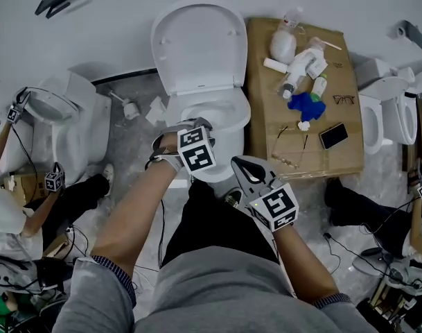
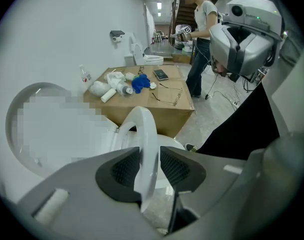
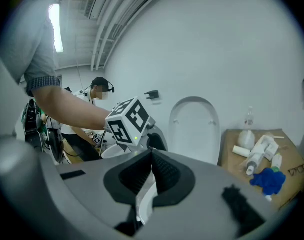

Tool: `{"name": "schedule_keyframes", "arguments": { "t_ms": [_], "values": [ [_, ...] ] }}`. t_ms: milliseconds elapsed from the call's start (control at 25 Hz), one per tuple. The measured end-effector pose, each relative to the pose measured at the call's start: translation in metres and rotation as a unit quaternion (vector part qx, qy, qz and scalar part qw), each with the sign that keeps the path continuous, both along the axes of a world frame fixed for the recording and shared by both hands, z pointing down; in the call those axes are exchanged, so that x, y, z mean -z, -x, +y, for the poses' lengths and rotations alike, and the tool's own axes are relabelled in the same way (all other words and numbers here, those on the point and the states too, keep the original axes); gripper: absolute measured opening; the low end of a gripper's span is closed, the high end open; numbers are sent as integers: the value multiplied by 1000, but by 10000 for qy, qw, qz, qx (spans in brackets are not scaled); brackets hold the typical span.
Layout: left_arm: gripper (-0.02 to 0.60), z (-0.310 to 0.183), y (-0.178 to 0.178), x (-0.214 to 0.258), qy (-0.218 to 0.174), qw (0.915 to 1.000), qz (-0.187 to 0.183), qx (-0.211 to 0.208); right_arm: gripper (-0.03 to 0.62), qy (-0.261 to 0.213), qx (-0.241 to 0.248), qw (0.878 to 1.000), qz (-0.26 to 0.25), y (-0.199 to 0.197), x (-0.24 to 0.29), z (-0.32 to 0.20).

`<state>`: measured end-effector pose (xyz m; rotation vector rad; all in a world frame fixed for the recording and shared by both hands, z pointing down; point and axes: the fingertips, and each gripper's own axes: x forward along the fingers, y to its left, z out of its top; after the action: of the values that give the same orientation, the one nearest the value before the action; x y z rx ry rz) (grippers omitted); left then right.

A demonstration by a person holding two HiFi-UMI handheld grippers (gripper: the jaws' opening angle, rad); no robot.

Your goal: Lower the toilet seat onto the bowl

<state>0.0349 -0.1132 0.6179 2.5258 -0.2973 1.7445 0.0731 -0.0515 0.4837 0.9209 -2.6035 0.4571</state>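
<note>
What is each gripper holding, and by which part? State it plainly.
The left gripper straddles the front rim of the toilet seat, jaws apart with a slight gap, not clamped. The right gripper is shut and holds nothing.

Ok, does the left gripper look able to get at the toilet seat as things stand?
Probably yes. The left gripper straddles the toilet seat at its rim, jaws open with the rim between them and nothing else in the gap. The right gripper is shut and held off to the side, not blocking.
</note>
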Motion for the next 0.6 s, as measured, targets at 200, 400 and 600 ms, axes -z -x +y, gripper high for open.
{"name": "schedule_keyframes", "arguments": {
  "t_ms": [200, 400, 600],
  "values": [
    [140, 18, -2, -11, 64, 10000, 17, 10, 15, 48, 49, 10000, 34, -2, -12, 10],
    [140, 36, -5, -23, 187, 9998, 77, 17, 15, 120, 98, 9999, 46, 0, -24, 16],
    [141, 55, -7, -38, 358, 9992, 137, 62, 15, 267, 157, 9995, 63, 3, -40, 23]
  ]
}}
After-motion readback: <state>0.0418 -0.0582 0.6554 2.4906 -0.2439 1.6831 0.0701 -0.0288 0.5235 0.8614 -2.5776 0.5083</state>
